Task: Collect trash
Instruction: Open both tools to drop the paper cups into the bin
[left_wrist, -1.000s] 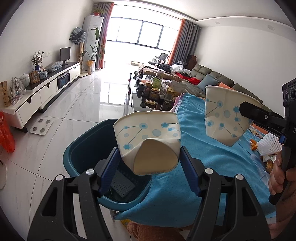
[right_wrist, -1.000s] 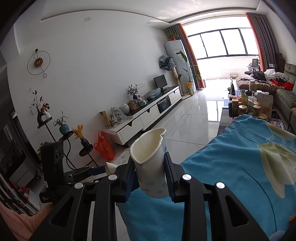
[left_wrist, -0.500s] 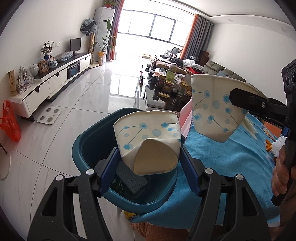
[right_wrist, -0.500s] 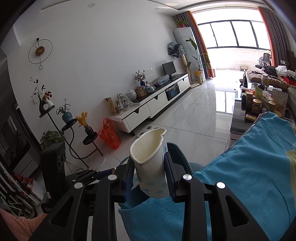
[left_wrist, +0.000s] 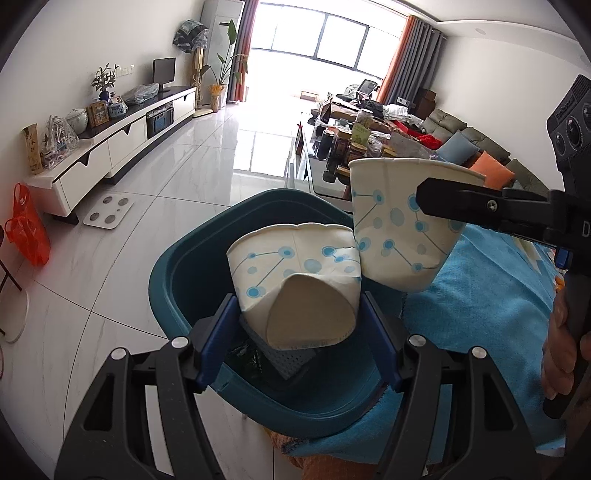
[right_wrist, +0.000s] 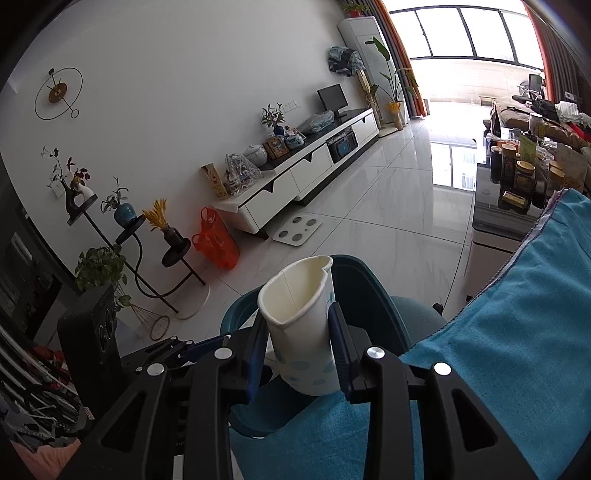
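Observation:
A crushed white paper cup with blue dots (left_wrist: 295, 266) lies bottom towards the camera in my left gripper (left_wrist: 297, 306), which is shut on it. It hangs over the open teal bin (left_wrist: 184, 280). A second dotted paper cup (left_wrist: 391, 243) stands upright with a dented rim. My right gripper (right_wrist: 299, 332) is shut on this cup (right_wrist: 295, 295), over the bin's right rim (right_wrist: 365, 291). The two cups almost touch in the left wrist view. One black right finger (left_wrist: 480, 210) crosses the second cup.
A grey perforated piece (left_wrist: 291, 362) lies in the bin. A blue cloth (left_wrist: 491, 295) covers the table to the right, its edge draped against the bin. A hand (left_wrist: 561, 350) grips the right handle. Jars (left_wrist: 347, 144) crowd a low table beyond; white tile floor lies to the left.
Both grippers have dropped and come over the bin, which now fills more of each view. The right cup has moved left until it sits beside the crushed one.

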